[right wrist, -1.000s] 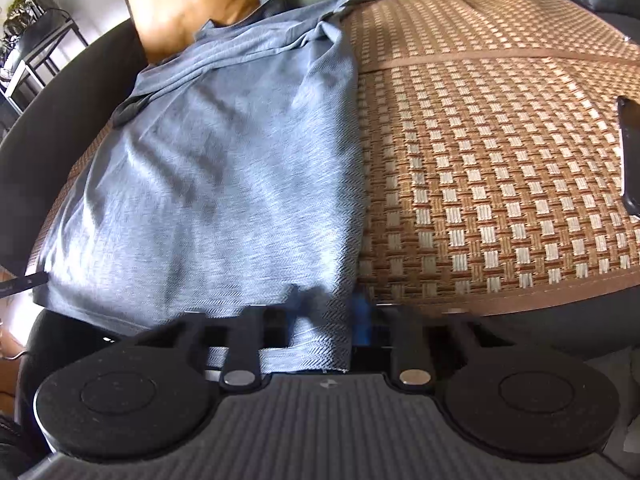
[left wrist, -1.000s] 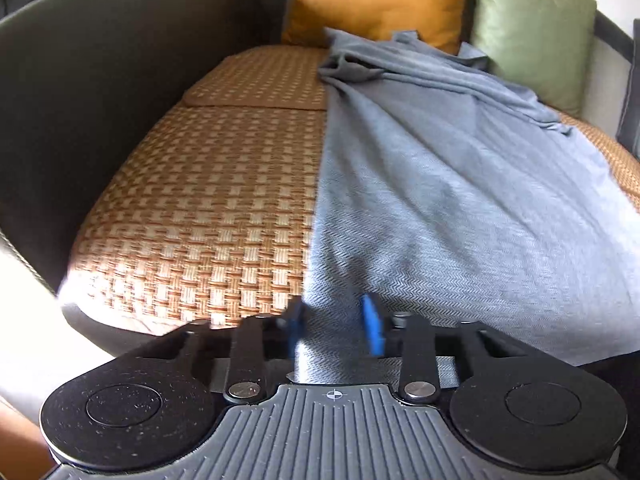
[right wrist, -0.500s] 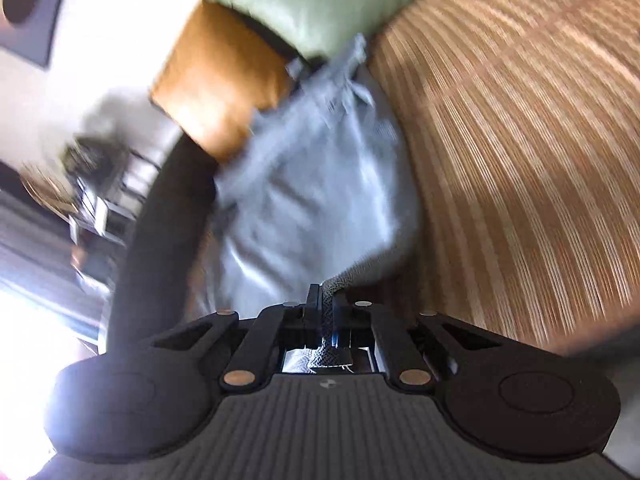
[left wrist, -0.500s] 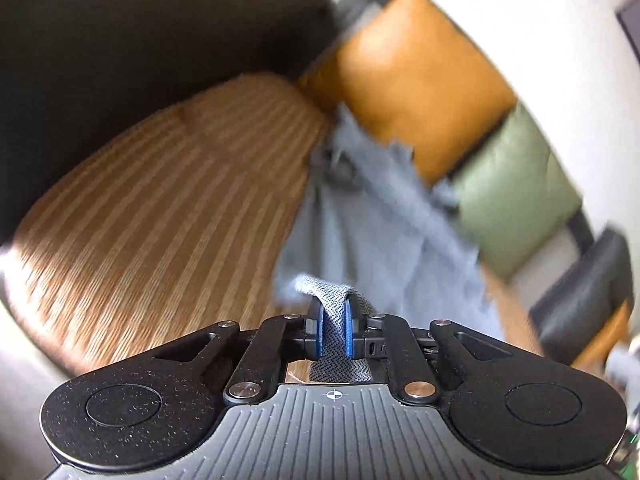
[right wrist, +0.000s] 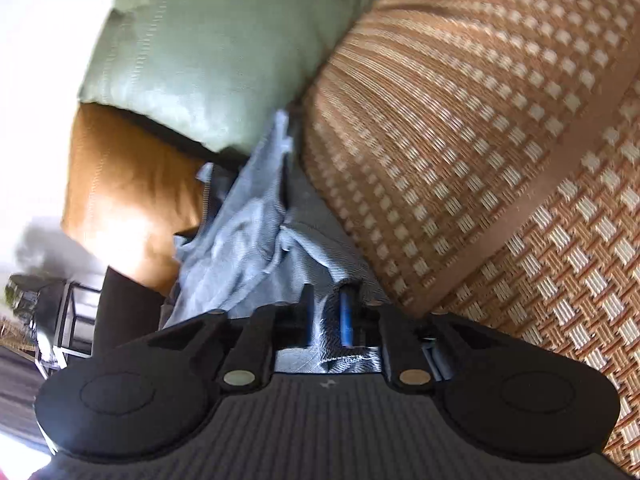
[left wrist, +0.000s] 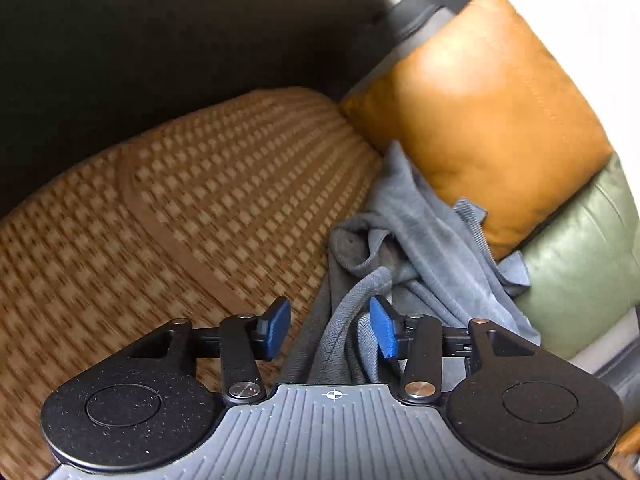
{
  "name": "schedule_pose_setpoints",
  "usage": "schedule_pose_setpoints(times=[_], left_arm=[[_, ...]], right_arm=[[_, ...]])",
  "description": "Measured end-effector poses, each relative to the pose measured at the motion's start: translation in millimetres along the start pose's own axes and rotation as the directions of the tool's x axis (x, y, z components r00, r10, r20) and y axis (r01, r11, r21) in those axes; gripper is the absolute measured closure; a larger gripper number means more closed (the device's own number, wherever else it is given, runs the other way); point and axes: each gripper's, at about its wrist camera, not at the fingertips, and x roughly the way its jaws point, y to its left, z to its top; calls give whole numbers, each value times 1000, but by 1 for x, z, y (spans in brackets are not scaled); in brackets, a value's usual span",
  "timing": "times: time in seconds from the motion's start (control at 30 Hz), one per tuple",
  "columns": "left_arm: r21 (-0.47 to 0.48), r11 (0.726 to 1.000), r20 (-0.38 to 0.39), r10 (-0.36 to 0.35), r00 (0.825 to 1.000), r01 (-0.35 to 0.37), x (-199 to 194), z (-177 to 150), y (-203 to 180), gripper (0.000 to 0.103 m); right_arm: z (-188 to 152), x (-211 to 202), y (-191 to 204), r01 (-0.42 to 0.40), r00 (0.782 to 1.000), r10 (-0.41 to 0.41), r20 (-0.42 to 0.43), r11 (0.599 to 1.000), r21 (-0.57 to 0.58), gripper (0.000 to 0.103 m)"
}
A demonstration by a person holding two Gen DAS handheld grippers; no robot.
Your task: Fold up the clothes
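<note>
A grey-blue knit garment [left wrist: 420,236] lies bunched on the woven sofa seat [left wrist: 200,208], its far end against the cushions. My left gripper [left wrist: 330,326] is open, blue pads [left wrist: 276,326] wide apart, with a rolled hem of the garment lying loose between them. In the right wrist view the same garment [right wrist: 248,232] runs from the cushions down into my right gripper [right wrist: 326,314], whose jaws stand a small way apart with the hem between them; whether they pinch it is unclear.
An orange cushion [left wrist: 480,108] and a green cushion [left wrist: 580,256] lean on the sofa back just behind the garment. The dark armrest [left wrist: 140,40] rises on the left. Woven seat [right wrist: 500,160] stretches to the right. A metal side table [right wrist: 60,312] stands beyond the sofa.
Both grippers carried the garment's hem forward to the cushions, folding the garment over. The left gripper, shut on the hem half a second ago, has opened. The right jaws have parted slightly.
</note>
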Motion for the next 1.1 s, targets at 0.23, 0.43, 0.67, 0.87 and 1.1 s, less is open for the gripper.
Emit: schedule_pose_setpoints(times=[0.23, 0.43, 0.67, 0.87, 1.1], left_arm=[[450, 889, -2, 91, 996, -80, -14, -32, -27, 41], [608, 792, 3, 64, 998, -53, -5, -41, -63, 32], [664, 747, -65, 73, 995, -12, 23, -53, -97, 30], [641, 767, -100, 122, 987, -29, 53, -51, -102, 30], [540, 839, -145, 170, 975, -66, 79, -38, -99, 98]], right_arm=[[-28, -22, 38, 130, 991, -114, 62, 886, -444, 55], [-62, -9, 87, 188, 975, -200, 96, 510, -840, 53], [-102, 25, 105, 52, 952, -306, 27, 73, -996, 42], [-113, 44, 100, -17, 932, -361, 7, -64, -998, 41], [-111, 60, 100, -51, 923, -383, -31, -43, -998, 56]])
